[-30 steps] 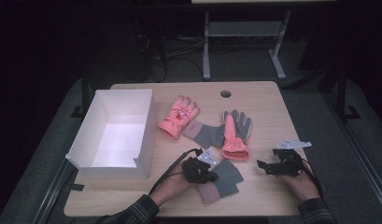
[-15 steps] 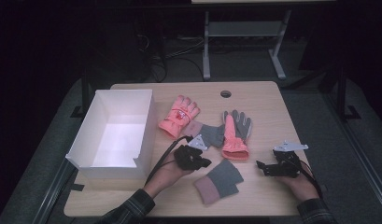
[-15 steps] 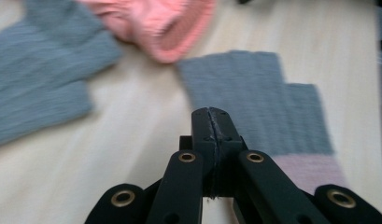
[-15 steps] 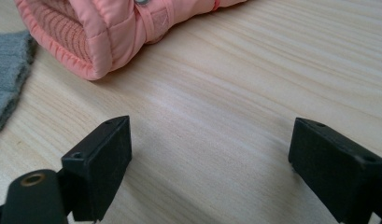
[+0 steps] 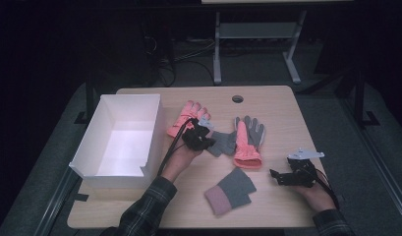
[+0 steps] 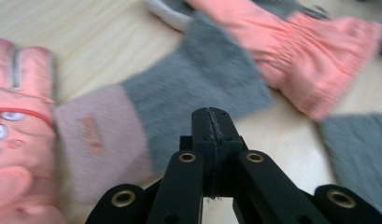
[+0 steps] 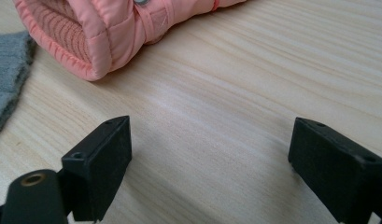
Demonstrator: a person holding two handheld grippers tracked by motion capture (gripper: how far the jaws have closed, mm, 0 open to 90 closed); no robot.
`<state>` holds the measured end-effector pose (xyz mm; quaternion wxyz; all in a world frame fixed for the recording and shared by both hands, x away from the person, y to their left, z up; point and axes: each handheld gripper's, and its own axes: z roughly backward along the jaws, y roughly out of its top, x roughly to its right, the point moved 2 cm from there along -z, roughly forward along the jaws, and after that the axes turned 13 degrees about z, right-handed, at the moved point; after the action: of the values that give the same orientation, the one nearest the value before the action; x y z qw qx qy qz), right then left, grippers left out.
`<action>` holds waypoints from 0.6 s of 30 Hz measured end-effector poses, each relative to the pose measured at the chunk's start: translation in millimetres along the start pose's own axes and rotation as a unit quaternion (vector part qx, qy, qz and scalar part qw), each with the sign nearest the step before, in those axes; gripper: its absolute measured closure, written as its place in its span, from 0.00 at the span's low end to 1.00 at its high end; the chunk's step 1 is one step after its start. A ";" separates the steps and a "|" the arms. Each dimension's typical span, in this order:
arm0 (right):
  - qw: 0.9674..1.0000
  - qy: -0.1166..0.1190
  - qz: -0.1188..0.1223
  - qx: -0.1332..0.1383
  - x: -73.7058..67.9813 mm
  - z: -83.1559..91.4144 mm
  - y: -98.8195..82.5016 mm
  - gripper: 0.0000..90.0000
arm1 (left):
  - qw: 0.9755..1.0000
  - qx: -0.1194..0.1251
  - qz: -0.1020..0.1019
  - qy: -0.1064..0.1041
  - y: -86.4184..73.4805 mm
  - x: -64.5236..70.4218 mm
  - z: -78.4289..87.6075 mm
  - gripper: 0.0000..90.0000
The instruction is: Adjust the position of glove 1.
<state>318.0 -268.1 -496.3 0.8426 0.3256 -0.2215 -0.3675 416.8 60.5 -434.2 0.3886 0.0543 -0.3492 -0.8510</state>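
Knit grey mitten (image 6: 198, 88): soft, floppy, light | pinch pink cuff, my 9 o'clock | left gripper (image 6: 211, 122) closed empty | right gripper (image 7: 212, 158) open

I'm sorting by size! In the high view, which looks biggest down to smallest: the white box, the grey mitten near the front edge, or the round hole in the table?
1. white box
2. grey mitten
3. round hole

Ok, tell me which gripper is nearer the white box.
Left. The left gripper is just right of the white box; the right gripper rests far across the table.
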 end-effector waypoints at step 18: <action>1.000 0.000 0.000 0.000 0.2 -0.1 0.0 0.14 | 0.996 -0.037 0.036 0.079 -2.9 -30.0 -26.0 1.00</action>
<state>318.1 -268.2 -496.4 0.8424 0.3262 -0.2213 -0.3674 445.2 68.4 -461.0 0.4472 0.0939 -0.2873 -0.8418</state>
